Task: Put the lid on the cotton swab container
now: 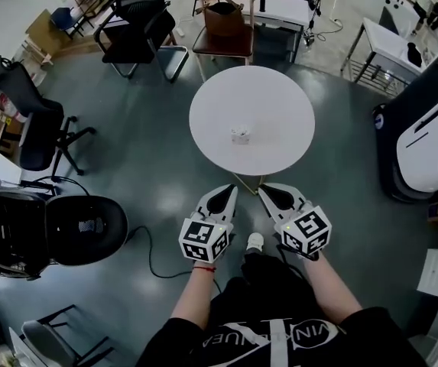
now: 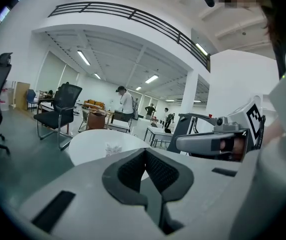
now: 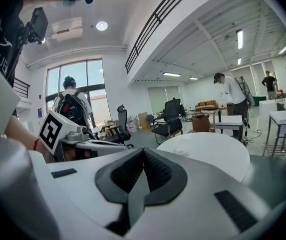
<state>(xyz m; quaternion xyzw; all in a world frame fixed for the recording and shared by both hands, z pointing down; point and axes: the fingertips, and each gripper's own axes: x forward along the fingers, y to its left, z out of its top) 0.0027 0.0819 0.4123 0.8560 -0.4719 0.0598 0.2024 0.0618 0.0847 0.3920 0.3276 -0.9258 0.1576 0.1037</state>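
Observation:
A small white cotton swab container stands near the middle of a round white table. It is too small for me to make out its lid. Both grippers are held side by side over the floor, short of the table's near edge and pointing at it. My left gripper is shut with nothing in it, and my right gripper is shut and empty too. In the left gripper view the container shows beyond the closed left gripper. The right gripper view has the container past the closed right gripper.
A black office chair and a brown chair with a bag stand beyond the table. Another black chair and a black round device are at the left, with a cable on the floor. A white machine is at the right. A person stands far off.

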